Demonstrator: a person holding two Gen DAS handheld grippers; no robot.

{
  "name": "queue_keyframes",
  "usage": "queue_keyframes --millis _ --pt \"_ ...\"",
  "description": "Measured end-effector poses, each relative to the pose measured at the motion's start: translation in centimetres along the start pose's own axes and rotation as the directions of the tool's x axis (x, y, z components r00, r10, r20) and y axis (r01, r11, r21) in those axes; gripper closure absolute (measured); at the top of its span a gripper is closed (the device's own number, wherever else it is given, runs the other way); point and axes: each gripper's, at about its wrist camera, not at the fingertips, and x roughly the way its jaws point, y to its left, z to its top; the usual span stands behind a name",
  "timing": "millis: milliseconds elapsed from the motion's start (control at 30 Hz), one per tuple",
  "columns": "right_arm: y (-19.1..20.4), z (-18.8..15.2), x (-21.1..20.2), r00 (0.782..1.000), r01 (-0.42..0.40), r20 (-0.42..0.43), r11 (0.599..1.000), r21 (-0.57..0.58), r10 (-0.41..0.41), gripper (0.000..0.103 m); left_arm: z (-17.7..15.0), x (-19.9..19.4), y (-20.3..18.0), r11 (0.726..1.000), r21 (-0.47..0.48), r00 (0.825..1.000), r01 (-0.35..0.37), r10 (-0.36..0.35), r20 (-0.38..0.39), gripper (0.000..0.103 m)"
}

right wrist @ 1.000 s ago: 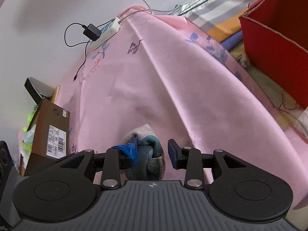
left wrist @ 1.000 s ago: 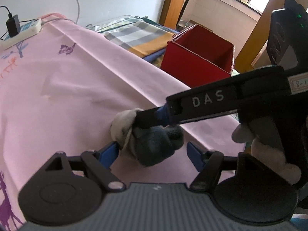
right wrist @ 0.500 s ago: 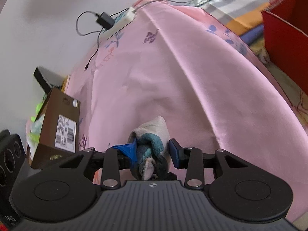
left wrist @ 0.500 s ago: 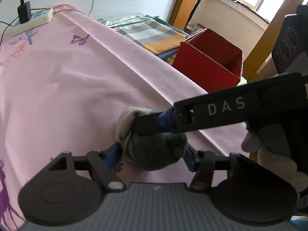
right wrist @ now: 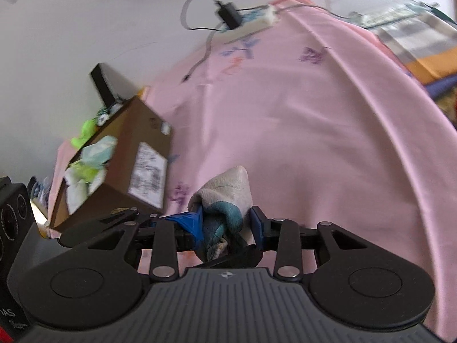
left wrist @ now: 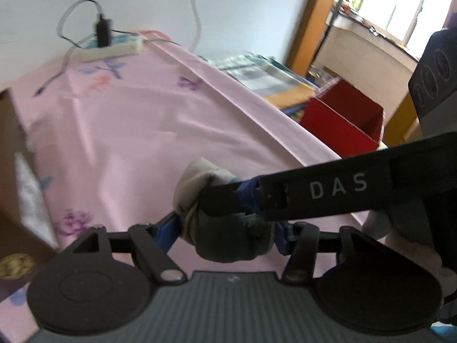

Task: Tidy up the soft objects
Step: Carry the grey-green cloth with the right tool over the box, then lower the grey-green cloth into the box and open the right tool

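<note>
Gripping from both sides, the two grippers share one rolled sock bundle, a grey and cream wad with teal showing on its inner fold, raised just above the pink sheet. The left gripper has its blue pads pressed against the bundle's flanks, so it is clamped on the wad. The right gripper comes in across it from the right; its jaws are narrowing at this moment with the bundle squeezed between them, one long black finger lying over the top of the wad. A white-gloved hand holds that right tool.

Beyond the left gripper's fingertips and off to the right stands a red box, open at the top, well apart from the bundle. To the left of the right gripper's fingers sits a brown cardboard box with pale and green soft items inside. Far ahead of both, a white power strip lies at the sheet's far edge.
</note>
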Motion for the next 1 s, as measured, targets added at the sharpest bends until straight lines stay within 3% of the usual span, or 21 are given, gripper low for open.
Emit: queue_keyframes --millis 233,567,767,1000 --pt "5.9 0.9 0.8 0.996 -0.075 0.038 0.993 -0.090 0.079 0.084 -0.2 -5.7 3.8 0.996 -0.072 0.992 -0.055 0.062 0.111 0.048" --pt "13.8 2.7 2.3 0.979 -0.136 0.116 0.964 -0.227 0.165 0.084 0.4 -12.3 8.5 0.985 -0.089 0.952 -0.145 0.163 0.257 0.048" --pt "16.5 3.3 5.2 0.976 -0.129 0.136 0.958 -0.257 0.168 0.084 0.7 -12.9 12.4 0.981 -0.112 0.948 -0.159 0.184 0.260 0.048" --pt "17.5 3.2 8.5 0.988 -0.028 0.141 0.965 -0.260 0.066 0.082 0.5 -11.7 15.9 0.979 -0.137 0.959 -0.153 0.181 0.217 0.046"
